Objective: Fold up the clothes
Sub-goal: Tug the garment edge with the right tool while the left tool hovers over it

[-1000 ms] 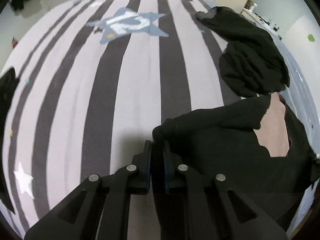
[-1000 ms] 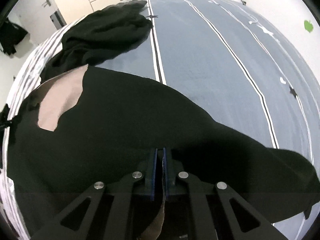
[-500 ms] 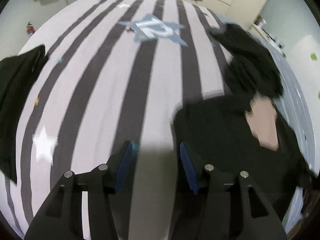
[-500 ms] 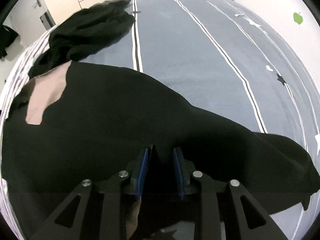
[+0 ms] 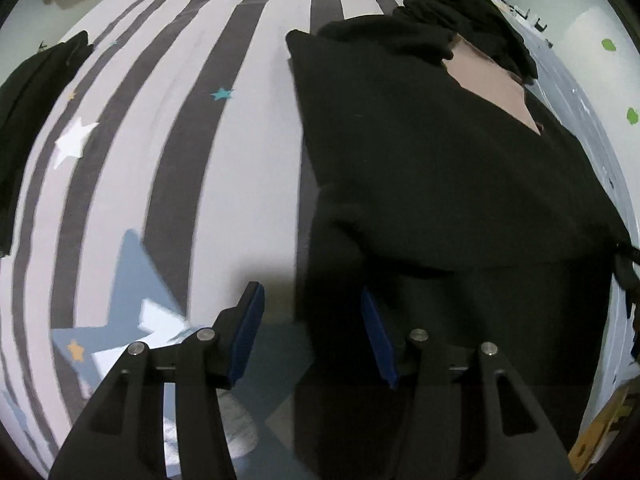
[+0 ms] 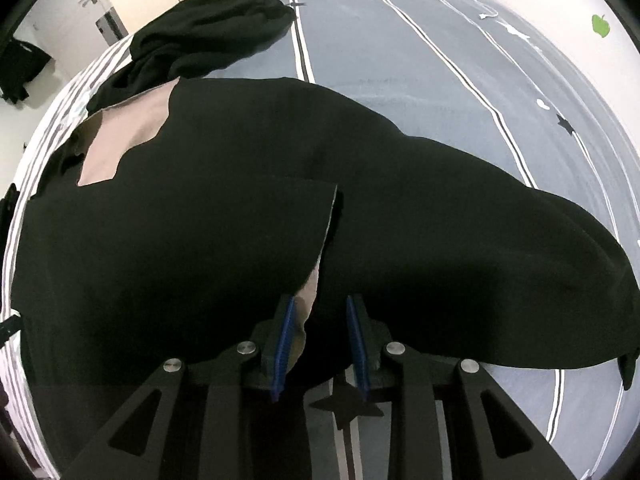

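Both claws are now seen parted where a second ago each was pinched shut on black cloth; the left claw (image 5: 310,334) stands with its blue pads well apart over the near left edge of the black garment (image 5: 440,168), one pad above bare striped bedspread (image 5: 168,152) and the other above the cloth, and nothing is pressed between them; the right claw (image 6: 320,344) is parted more narrowly, with a flap edge showing pale lining rising just between its pads, though it cannot be told for certain from this dim view whether a pad brushes that flap, and no grip is seen. The garment is laid flat on the bed, spread across the seam where the striped cover meets the grey-blue cover (image 6: 400,64), with a pinkish patch (image 6: 124,140) exposed near its far end; a folded layer is seen lying over its near half, ending in a straight edge across the middle. A heap of other dark clothes (image 6: 208,40) is left beyond it, touching or nearly touching its far end. The release is judged to mean that one fold has been set down and let go; the garment is judged only part folded, and a fresh grip on an edge would be called for next.
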A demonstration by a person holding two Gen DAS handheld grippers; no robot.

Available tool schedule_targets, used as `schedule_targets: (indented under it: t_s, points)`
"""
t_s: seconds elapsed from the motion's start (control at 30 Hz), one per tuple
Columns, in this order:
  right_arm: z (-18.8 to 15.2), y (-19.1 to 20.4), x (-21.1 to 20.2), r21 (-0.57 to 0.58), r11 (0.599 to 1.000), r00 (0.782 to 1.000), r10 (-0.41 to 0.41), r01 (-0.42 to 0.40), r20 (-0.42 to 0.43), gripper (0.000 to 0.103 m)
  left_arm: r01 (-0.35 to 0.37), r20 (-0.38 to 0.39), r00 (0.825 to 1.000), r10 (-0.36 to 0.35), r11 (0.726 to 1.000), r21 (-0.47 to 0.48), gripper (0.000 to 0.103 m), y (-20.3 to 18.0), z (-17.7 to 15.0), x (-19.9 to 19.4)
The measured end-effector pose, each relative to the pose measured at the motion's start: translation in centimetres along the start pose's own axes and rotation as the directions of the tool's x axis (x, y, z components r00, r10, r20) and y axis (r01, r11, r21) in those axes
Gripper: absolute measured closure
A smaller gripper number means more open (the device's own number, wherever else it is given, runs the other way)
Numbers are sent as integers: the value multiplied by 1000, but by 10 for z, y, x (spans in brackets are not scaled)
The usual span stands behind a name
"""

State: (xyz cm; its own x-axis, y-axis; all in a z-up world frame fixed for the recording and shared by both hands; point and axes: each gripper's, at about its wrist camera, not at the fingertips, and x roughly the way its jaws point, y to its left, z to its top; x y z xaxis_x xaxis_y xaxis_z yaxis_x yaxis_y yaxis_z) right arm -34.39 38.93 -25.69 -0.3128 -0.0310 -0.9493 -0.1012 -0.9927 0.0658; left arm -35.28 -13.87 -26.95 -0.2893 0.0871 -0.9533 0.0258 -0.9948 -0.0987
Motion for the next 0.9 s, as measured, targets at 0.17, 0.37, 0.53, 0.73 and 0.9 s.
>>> schedule_targets:
  t_s: [0.17,0.37,0.53,0.73,0.9]
  points:
    - [1,5,5,-10,1000,1000,-5,4,-7,79,-30,25,999,30,1000,-5,56,-3,11,8]
    - [-2,7,16,-19,1000,999,-14,14,-32,78,3,41,999,5,982,-186,53,47,4,-1]
    - [-2,7,18,-16,1000,1000,-7,7,-28,77,7,32,999,-3,995,-103,52,40,5,-15]
    - [-4,-3,-2,33,999,1000,-7,6,12,77,-35,103,994,45,995,-95,52,48,17,-55]
    - [-2,3,-18,17,1000,996,16,-18,82,77,-21,151,987,47,985,-172,50,58,62,-50]
